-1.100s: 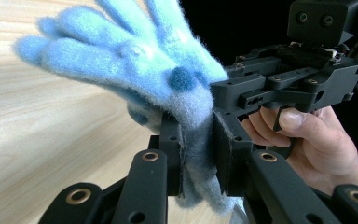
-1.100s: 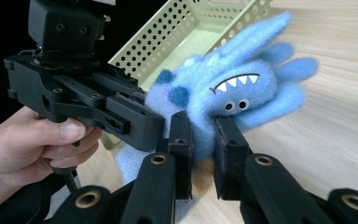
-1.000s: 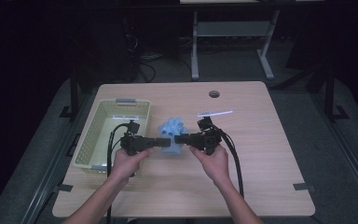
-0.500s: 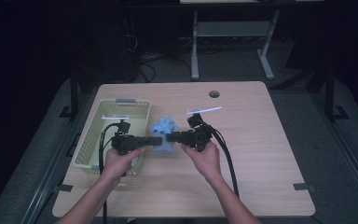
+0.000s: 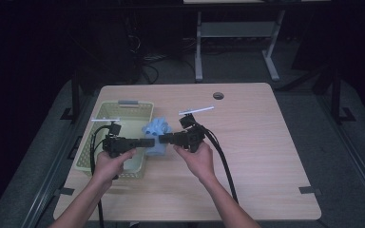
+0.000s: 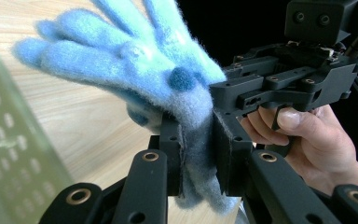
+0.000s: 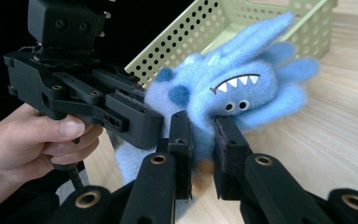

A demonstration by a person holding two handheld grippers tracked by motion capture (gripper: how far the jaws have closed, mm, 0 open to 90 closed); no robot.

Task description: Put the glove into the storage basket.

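High view: blue plush toy (image 5: 156, 137) pinched between left gripper (image 5: 148, 142) and right gripper (image 5: 163, 139); both clamped.

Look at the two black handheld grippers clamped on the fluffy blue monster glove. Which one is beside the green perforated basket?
The left gripper: it hangs by the green perforated plastic basket, while the right gripper grips the fluffy blue monster glove over bare tabletop.

Basket (image 5: 132, 110): pale green, perforated, at table's left edge | Table (image 5: 266, 156): light wood, round hole (image 5: 218, 95) near far edge
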